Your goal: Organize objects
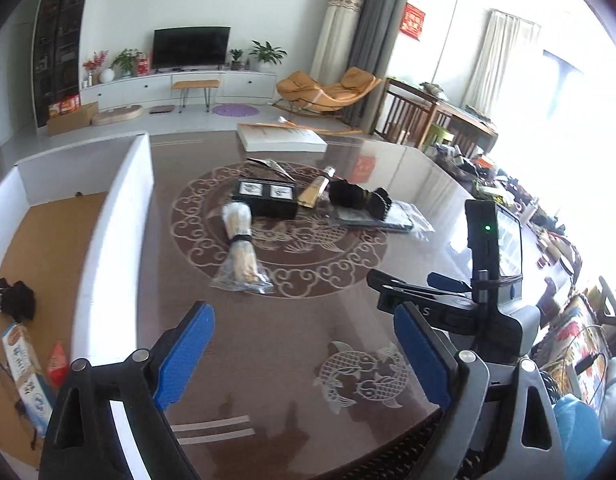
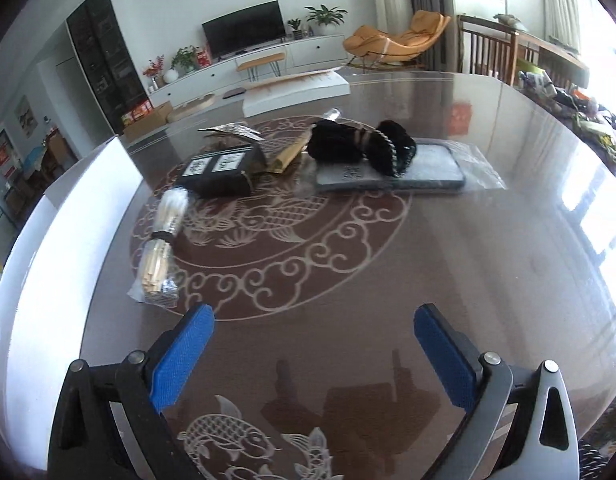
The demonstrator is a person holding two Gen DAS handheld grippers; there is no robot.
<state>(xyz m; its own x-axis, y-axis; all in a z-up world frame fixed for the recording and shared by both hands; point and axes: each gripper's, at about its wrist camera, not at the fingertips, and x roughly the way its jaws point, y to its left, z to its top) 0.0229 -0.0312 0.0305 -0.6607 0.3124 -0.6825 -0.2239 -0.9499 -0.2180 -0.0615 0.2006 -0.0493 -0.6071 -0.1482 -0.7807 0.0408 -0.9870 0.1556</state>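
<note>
Both my grippers are empty. My left gripper (image 1: 302, 354) has its blue pads spread wide with only bare tabletop between them, and my right gripper (image 2: 313, 354) stands just as wide, nothing in it either.

I take the white box (image 1: 120, 216) as my landmark. It sits at the left edge of the table (image 1: 308, 312), and a few things already lie on its brown floor, so I judge it to be where the rest belongs.

The nearest loose thing is the stick bundle (image 1: 240, 246), a clear bag of pale sticks cinched by a black band. It lies on the table just right of the box wall, ahead of both grippers and toward their left. Its long axis runs roughly along the box wall, away from me, with the loose bag end nearest me.

Farther from the box and farther from me lie the black case (image 1: 266, 196), a tan tube (image 1: 315, 190), a black hair clip (image 1: 359, 196) and a flat tray in plastic (image 1: 371, 216).

My left gripper is on the box side, with my right gripper's body showing beside it on the side away from the box, so I judge the left to be the better placed for the bundle. Since the bundle points away from me, my spread pads already straddle its narrow width; I would reach forward and slightly toward the box, close near the black band, then carry it over the wall.
</note>
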